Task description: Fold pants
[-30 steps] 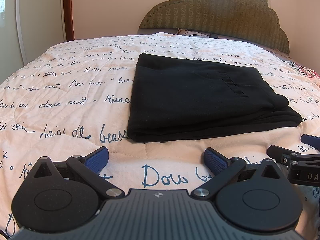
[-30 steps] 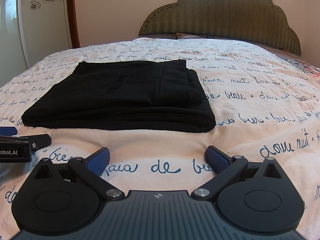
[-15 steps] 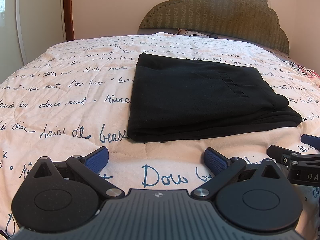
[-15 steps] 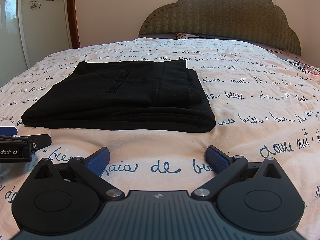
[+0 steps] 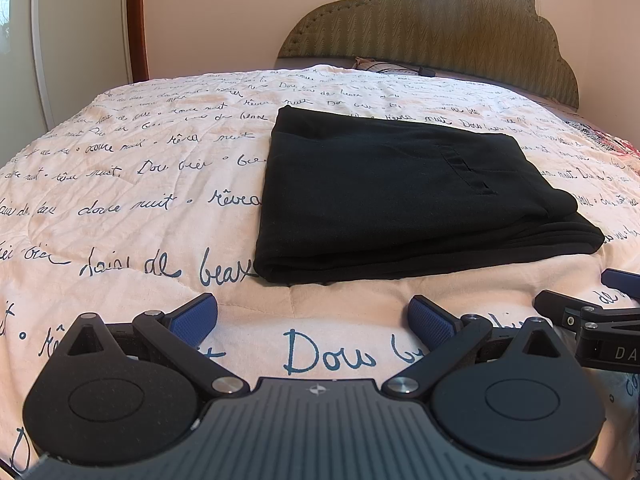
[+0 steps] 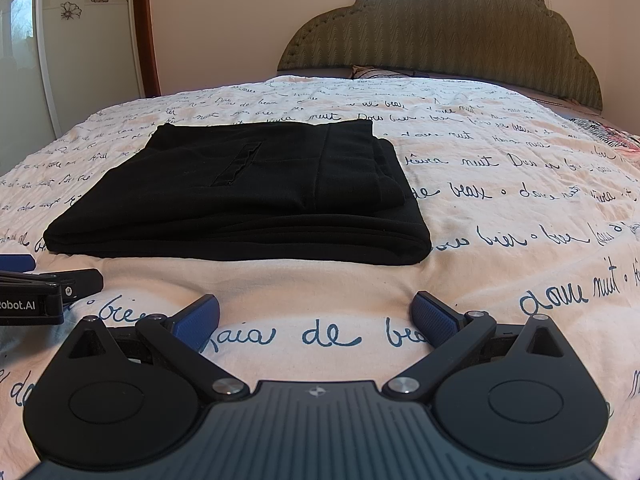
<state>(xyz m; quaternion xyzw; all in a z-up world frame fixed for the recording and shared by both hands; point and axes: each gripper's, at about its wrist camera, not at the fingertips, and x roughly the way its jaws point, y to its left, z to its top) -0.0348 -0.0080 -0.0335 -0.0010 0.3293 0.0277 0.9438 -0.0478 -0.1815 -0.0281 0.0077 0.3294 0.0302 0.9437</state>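
Black pants [image 5: 400, 200] lie folded into a flat rectangle on the bed, in several layers, with a pocket seam on top. They also show in the right wrist view [image 6: 248, 196]. My left gripper [image 5: 314, 314] is open and empty, low over the bedspread just short of the pants' near edge. My right gripper [image 6: 316, 314] is open and empty, just short of the pants' near right corner. The right gripper's fingers [image 5: 580, 312] show at the right edge of the left wrist view; the left gripper's fingers [image 6: 52, 280] show at the left edge of the right wrist view.
The bedspread [image 5: 140, 200] is cream with blue handwriting print. A padded olive headboard [image 5: 440, 28] stands at the far end with a pillow [image 6: 380, 72] below it. A wardrobe door [image 6: 80, 40] with flower prints is at the left.
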